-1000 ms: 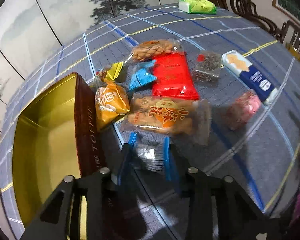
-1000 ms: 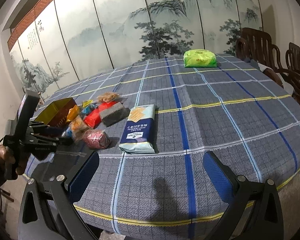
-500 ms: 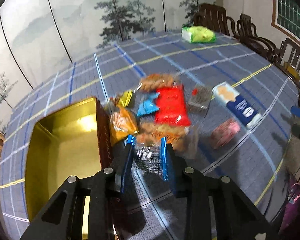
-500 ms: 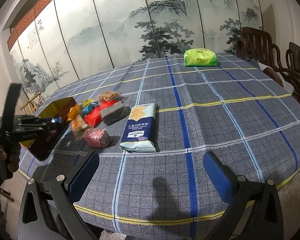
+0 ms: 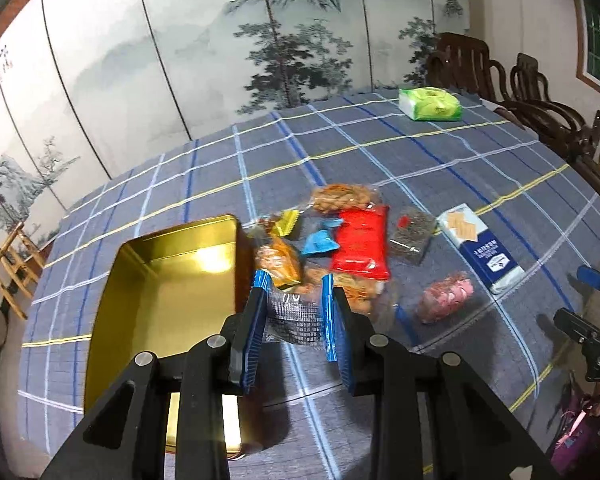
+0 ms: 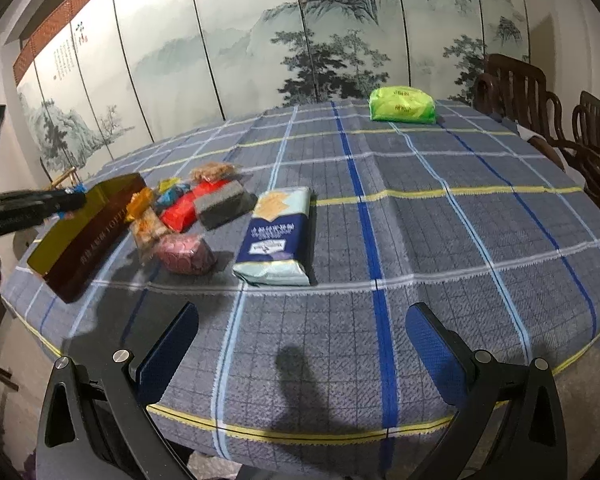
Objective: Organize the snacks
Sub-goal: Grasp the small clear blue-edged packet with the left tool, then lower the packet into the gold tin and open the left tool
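The left gripper has its jaws squeezed on a clear snack bag, held up in the air just beside the gold tin. The other snacks lie in a bunch on the bench next to the tin. The right gripper hangs near the bench edge, jaws wide apart.

The clear packet between the left tool pads is blurred, its print unreadable.

Shiny metal, woven cloth
Gold tin gleams, mirror-smooth inside; checked tablecloth matt, coarse; snack wrappers glossy plastic.
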